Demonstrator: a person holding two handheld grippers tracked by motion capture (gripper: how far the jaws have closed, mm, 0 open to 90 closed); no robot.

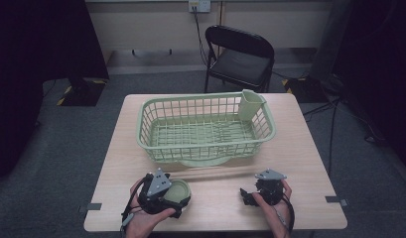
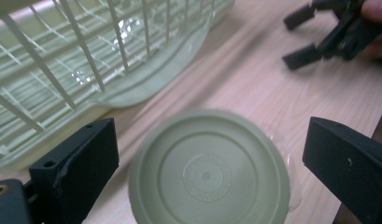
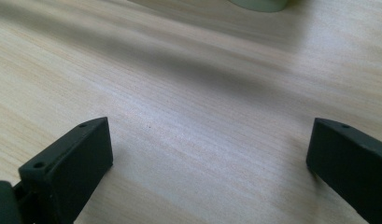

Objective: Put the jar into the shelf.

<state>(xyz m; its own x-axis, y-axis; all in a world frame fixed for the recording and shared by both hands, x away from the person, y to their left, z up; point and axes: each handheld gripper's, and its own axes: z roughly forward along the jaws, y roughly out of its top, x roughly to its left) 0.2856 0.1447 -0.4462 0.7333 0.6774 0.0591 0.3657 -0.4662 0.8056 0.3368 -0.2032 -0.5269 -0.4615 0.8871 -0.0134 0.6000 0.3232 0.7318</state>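
A pale green round bowl (image 2: 208,173) rests on the wooden table (image 1: 215,208) near the front left, its ringed underside facing the left gripper view. My left gripper (image 2: 212,140) is open, one jaw on either side of the bowl with a gap to each. In the high view the left gripper (image 1: 177,197) sits at the bowl (image 1: 183,188). My right gripper (image 1: 246,196) rests low at the front right, jaws pointing left. The right gripper (image 3: 209,144) is open over bare wood with nothing between its jaws.
A large pale green wire-pattern basket (image 1: 156,119) takes up the middle of the table, with a cup holder (image 1: 251,104) at its back right corner. A black folding chair (image 1: 239,57) stands behind the table. The basket's wall (image 2: 53,74) is close to the bowl.
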